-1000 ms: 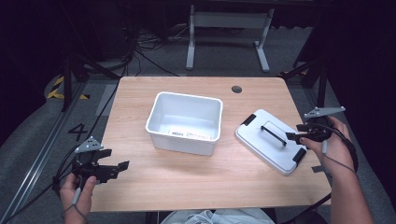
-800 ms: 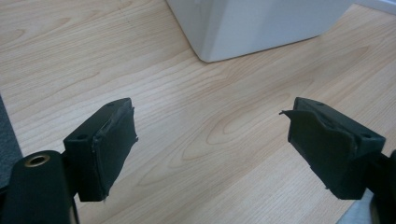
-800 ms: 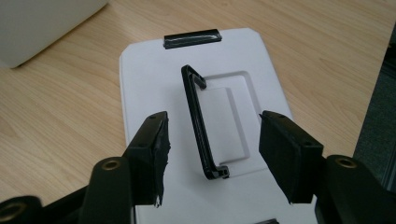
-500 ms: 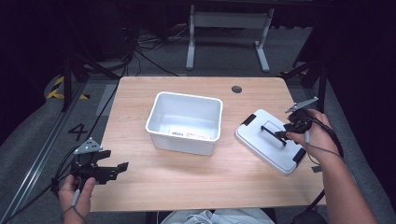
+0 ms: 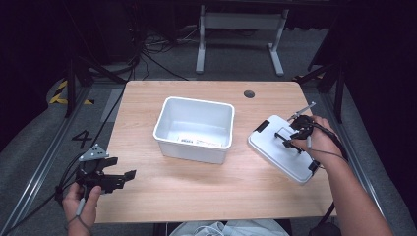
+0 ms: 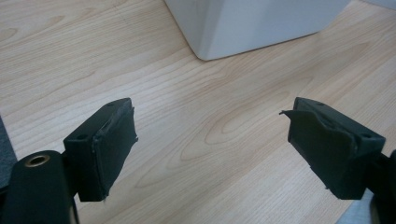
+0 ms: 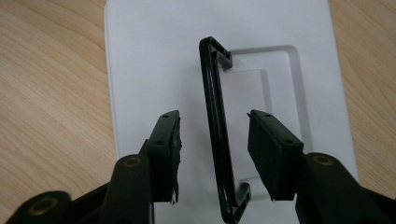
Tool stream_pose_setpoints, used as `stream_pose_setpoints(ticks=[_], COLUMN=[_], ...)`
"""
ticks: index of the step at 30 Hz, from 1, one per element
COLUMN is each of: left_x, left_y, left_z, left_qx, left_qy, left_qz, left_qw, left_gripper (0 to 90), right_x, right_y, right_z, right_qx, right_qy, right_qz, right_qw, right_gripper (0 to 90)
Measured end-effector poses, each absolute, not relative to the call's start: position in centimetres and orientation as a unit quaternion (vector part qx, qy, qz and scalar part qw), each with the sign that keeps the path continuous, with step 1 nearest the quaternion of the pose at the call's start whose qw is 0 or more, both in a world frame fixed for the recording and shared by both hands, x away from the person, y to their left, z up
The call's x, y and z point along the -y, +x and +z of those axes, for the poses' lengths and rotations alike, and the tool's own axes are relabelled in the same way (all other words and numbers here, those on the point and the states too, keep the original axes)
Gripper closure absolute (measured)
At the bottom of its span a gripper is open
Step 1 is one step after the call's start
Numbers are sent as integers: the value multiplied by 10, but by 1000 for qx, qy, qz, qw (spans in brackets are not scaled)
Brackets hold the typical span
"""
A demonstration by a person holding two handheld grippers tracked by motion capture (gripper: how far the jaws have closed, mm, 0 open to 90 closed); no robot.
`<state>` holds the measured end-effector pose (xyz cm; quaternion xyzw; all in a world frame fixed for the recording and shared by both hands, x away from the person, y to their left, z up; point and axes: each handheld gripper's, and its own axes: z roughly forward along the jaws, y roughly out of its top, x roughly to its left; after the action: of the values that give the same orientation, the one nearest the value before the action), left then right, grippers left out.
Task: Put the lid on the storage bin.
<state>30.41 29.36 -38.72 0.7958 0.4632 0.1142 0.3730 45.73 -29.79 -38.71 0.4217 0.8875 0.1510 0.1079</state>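
A white lid (image 5: 273,153) with a black handle (image 5: 285,139) lies flat at the table's right. My right gripper (image 5: 293,133) is lowered over it. In the right gripper view the handle (image 7: 215,116) stands upright between the two pads of the right gripper (image 7: 212,154), with a gap on each side; the jaws have just been closing and stay open around it on the lid (image 7: 149,56). An empty white bin (image 5: 194,129) sits mid-table. My left gripper (image 5: 129,176) hovers open at the front left corner, nothing between the jaws of the left gripper (image 6: 210,144), facing the bin's corner (image 6: 252,23).
The wooden table (image 5: 196,196) has bare room in front of the bin and between bin and lid. A round cable hole (image 5: 249,93) sits near the far edge. Dark floor, cables and a metal stand lie beyond the table.
My right hand has moved left and down from the lid's right edge onto the handle, and its jaws have narrowed around it. The left hand and gripper have stayed put.
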Motion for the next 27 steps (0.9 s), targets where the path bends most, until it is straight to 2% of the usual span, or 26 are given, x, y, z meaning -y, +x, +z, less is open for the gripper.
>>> stream_pose_setpoints(ticks=[10,12,16,22,27], left_x=[-291,-291,-292,-292,-292], left_y=[309,309,309,309,308], left_z=[-388,-388,-388,-389,-388], left_qx=[-457,-457,-458,-460,-461], left_qy=[800,800,800,800,799], left_qz=[108,108,107,107,106], left_qw=[373,373,374,370,371], left_gripper=[156,156,156,156,156], right_x=[293,292,291,292,295], right_y=[464,467,469,472,478], right_z=[-395,-396,-397,-392,-390], right_qx=[-894,-897,-899,-906,-908], right_qy=[421,419,416,399,394], right_qz=[118,106,96,78,86], right_qw=[100,96,97,117,111], right_gripper=[678,740,797,849,851])
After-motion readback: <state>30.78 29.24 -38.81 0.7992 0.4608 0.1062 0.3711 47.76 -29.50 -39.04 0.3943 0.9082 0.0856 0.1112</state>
